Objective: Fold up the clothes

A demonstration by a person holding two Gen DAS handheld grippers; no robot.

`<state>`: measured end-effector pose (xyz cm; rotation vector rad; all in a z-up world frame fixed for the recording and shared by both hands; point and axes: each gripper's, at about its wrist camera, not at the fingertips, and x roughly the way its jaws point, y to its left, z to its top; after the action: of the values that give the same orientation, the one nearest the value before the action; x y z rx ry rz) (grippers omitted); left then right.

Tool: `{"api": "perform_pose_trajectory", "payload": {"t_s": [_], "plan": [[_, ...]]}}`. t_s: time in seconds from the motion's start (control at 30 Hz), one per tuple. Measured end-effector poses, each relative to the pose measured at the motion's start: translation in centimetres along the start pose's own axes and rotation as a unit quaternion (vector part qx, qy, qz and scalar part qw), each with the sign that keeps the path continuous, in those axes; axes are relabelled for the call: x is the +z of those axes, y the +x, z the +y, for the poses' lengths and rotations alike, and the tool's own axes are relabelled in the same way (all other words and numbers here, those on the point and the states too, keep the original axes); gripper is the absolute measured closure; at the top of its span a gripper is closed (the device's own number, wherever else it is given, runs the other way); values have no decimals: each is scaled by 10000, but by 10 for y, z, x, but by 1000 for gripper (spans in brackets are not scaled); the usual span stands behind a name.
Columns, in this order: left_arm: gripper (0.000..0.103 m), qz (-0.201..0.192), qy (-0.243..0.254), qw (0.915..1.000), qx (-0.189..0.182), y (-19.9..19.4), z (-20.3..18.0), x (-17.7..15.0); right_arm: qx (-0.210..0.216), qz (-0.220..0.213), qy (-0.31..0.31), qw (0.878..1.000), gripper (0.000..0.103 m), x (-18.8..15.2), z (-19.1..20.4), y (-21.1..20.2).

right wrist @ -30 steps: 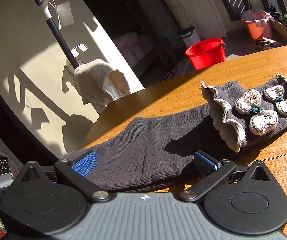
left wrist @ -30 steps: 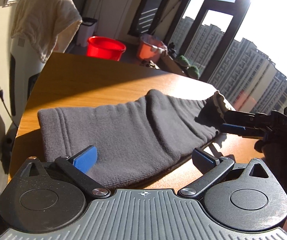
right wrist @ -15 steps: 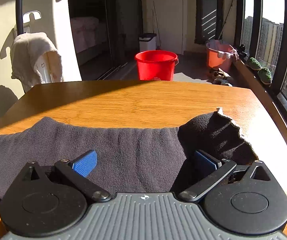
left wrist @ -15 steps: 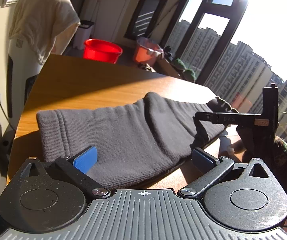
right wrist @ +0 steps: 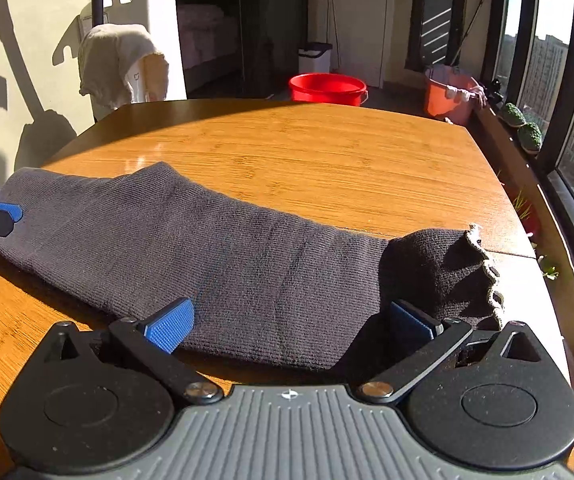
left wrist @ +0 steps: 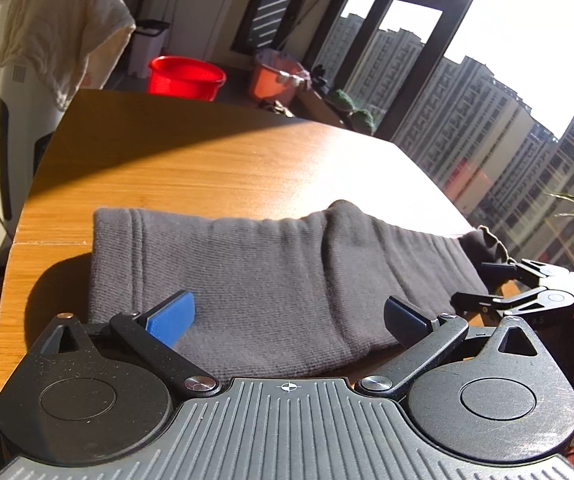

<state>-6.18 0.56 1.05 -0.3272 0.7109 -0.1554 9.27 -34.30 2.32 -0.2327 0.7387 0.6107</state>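
Observation:
A dark grey knitted garment lies folded lengthwise across the wooden table. Its ribbed hem is at the left in the left wrist view; its frilled end is at the right in the right wrist view. My left gripper is open, low over the near edge of the hem end, with nothing between its fingers. My right gripper is open over the near edge beside the frilled end, also holding nothing. The right gripper shows at the right in the left wrist view, and a left fingertip at the right wrist view's left edge.
A cream towel hangs over a white appliance past the table's far left corner. A red bucket and an orange bucket stand on the floor beyond. Tall windows run along the right.
The right gripper let go of the frilled end and swung round to face along the table. The end with the white appliqués now lies flat. The left gripper shifted slightly right.

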Motion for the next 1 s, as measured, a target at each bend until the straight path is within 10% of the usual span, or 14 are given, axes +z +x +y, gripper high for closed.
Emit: {"api": "perform_pose_trajectory", "payload": {"t_s": [0.3, 0.47, 0.63, 0.8, 1.0], "plan": [[0, -183, 1154, 9881, 1002, 0, -58, 6, 279, -52, -240, 9993, 0, 24, 5, 13], [0, -798, 2021, 9586, 1843, -33, -72, 3, 903, -1444, -1585, 9726, 1, 21, 64, -17], [0, -769, 2755, 9294, 2331, -53, -77, -8, 1959, -1204, -2471, 9413, 45, 6, 121, -10], [0, -596, 3647, 8890, 2705, -49, -86, -27, 2145, -843, -2194, 9480, 93, 12, 133, -1], [0, -834, 3782, 8795, 2764, -22, -86, -23, 1890, -1069, -1697, 9613, 97, 35, 106, -22]]}}
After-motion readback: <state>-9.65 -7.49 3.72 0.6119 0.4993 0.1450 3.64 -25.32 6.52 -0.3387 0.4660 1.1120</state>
